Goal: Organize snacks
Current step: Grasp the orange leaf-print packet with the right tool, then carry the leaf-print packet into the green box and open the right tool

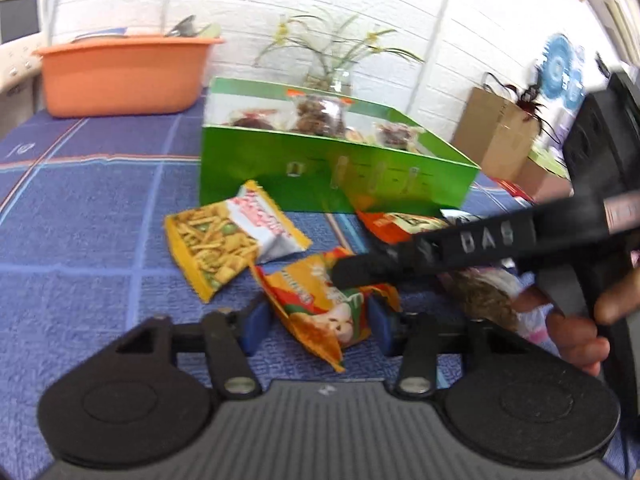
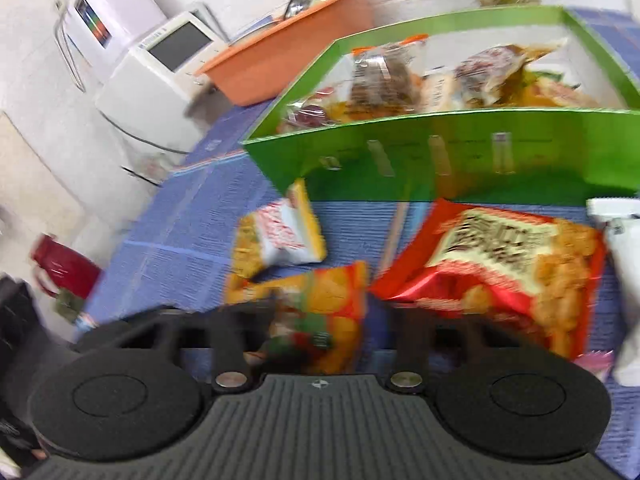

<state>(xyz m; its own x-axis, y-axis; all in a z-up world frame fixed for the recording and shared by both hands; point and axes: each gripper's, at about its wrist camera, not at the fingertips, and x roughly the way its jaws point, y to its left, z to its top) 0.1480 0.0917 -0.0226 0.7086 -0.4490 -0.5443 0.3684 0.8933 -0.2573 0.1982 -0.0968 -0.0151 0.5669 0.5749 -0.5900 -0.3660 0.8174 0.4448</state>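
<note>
A green box (image 1: 320,176) holding several snack packs stands on the blue cloth; it also shows in the right wrist view (image 2: 460,152). In front of it lie a yellow snack-mix bag (image 1: 224,240), an orange cracker bag (image 1: 320,304) and a red bag (image 2: 500,264). My left gripper (image 1: 316,326) is open, its blue pads either side of the orange cracker bag. My right gripper (image 2: 320,328) is over the same orange bag (image 2: 320,312), which lies between its fingers; blur hides whether they press it. Its black body (image 1: 460,248) crosses the left wrist view.
An orange basin (image 1: 124,76) with dishes sits at the back left. A plant vase (image 1: 332,80) stands behind the box. A white pack (image 2: 624,280) lies at the right. Cardboard boxes (image 1: 496,132) stand off the table, right; a white appliance (image 2: 160,80) stands left.
</note>
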